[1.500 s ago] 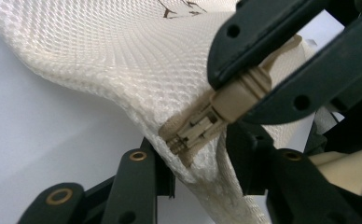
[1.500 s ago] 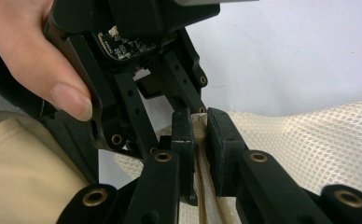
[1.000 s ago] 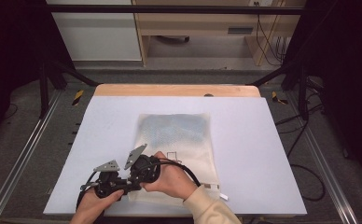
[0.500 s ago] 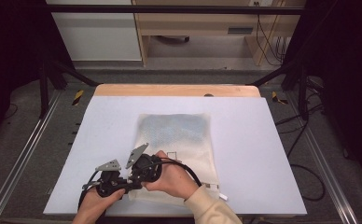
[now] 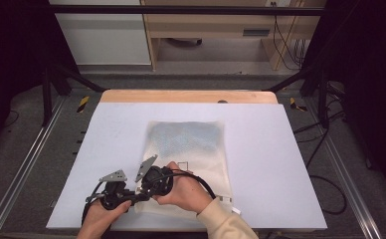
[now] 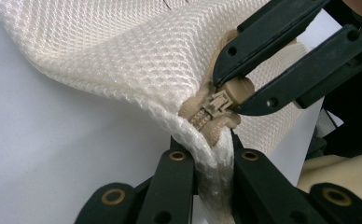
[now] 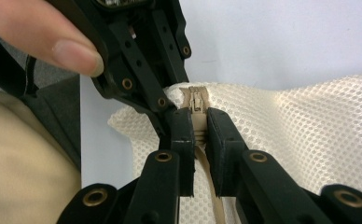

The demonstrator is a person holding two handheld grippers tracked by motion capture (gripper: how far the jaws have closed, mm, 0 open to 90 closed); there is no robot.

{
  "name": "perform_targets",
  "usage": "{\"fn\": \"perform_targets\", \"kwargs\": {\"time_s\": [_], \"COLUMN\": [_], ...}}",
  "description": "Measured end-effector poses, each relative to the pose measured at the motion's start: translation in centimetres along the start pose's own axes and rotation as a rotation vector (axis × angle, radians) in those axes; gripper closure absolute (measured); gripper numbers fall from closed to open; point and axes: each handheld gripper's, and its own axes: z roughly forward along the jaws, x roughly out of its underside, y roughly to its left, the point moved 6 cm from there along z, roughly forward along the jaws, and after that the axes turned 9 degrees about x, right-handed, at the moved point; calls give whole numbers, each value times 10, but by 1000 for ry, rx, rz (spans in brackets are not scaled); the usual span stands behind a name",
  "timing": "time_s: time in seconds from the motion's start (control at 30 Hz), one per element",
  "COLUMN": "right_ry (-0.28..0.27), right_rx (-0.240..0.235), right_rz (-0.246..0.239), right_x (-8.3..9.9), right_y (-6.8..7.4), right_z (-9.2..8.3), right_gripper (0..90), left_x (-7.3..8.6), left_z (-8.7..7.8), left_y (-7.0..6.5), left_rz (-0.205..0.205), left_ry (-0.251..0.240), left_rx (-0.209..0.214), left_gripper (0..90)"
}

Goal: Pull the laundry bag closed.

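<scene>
Bright even overhead light, dark surroundings, close views slightly soft

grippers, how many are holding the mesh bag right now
2. The left gripper pinches the corner of the mesh bag just below the zipper end; the right gripper is closed on the zipper pull. Both sit at the bag's near-left corner.

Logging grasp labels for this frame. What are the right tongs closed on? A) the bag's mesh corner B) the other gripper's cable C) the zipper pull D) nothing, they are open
C: in the left gripper view the right tongs pinch the tan zipper pull at the corner of the mesh bag, while the left tongs clamp the bag's edge just below it.
</scene>
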Motion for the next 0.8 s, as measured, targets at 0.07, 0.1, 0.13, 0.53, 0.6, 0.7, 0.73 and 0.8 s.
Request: {"fn": "perform_targets", "kwargs": {"time_s": [0.07,0.1,0.13,0.53,0.6,0.7,0.73,0.8], "right_ry": [3,5,6,-2,-24,-18,-13,-10], "right_rx": [-6,-6,-2,37,31,41,39,36], "right_rz": [-1,-1,0,-21,-23,-34,-49,-41], "right_x": [1,1,1,1,-3,-5,-4,-3], "right_y": [0,-1,-1,-1,0,2,2,2], "right_z": [0,0,-1,-6,-6,-5,-6,-6], "right_gripper": [822,823,823,824,824,824,824,824], "left_x": [0,0,0,1,2,3,3,2], "left_z": [-1,-1,-1,0,1,1,0,-1], "left_y": [0,0,-1,-2,-1,0,0,0], "left_rz": [7,7,-1,7,6,-3,-3,-5], "left_ry": [6,6,-3,31,32,33,32,25], "left_rx": [1,1,1,-10,-15,-12,-10,-14], "left_gripper": [880,880,880,881,881,881,881,881]}}
